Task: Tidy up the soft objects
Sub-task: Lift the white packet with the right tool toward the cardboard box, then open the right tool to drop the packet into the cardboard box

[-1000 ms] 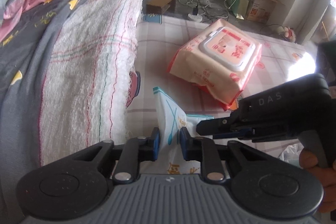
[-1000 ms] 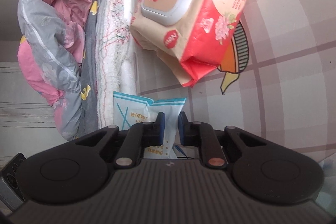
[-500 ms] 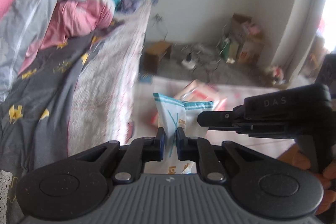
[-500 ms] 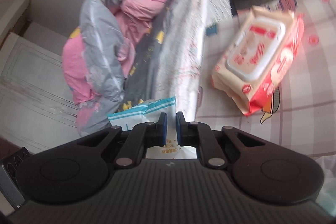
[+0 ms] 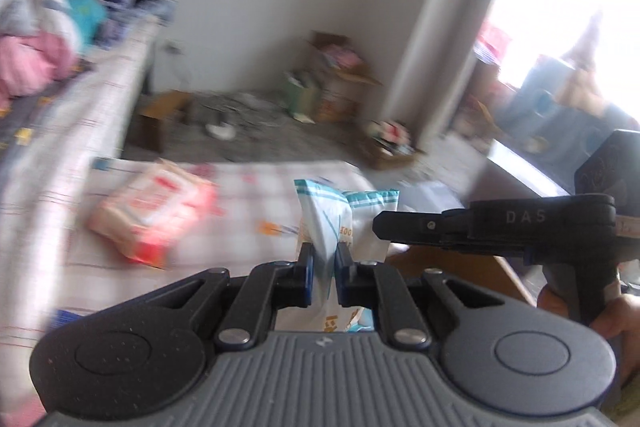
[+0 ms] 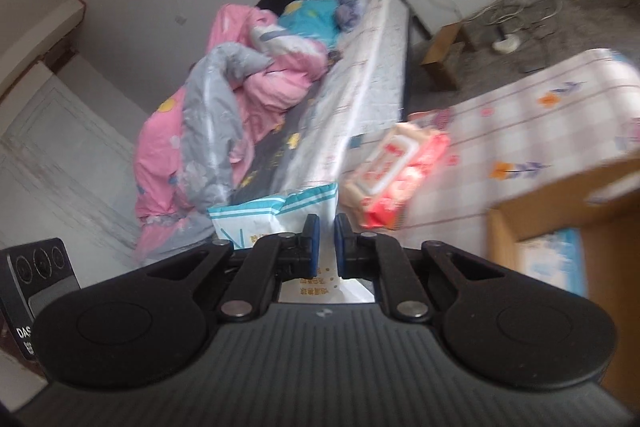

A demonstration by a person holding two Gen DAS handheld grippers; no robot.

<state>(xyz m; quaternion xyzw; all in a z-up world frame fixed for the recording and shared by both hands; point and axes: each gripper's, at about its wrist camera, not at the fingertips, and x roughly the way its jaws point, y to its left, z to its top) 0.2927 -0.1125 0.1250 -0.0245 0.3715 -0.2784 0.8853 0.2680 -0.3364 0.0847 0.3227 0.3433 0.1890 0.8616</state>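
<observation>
Both grippers hold one white and teal soft tissue pack (image 5: 332,223) in the air above the checked mat. My left gripper (image 5: 323,267) is shut on its left part. My right gripper (image 6: 325,245) is shut on the same pack (image 6: 276,217), and its black body (image 5: 500,227) shows at the right in the left wrist view. A pink and cream wet-wipes pack (image 5: 152,215) lies on the mat, lower left of the held pack; it also shows in the right wrist view (image 6: 394,183).
A bed with a pink and grey quilt (image 6: 224,115) runs along the left. An open cardboard box (image 6: 560,227) holding a blue pack sits at the right. Boxes and cables (image 5: 328,95) clutter the far floor by the wall.
Both grippers have lifted the tissue pack well up off the mat and swung it right. The wet-wipes pack now lies lower and farther away in both views.
</observation>
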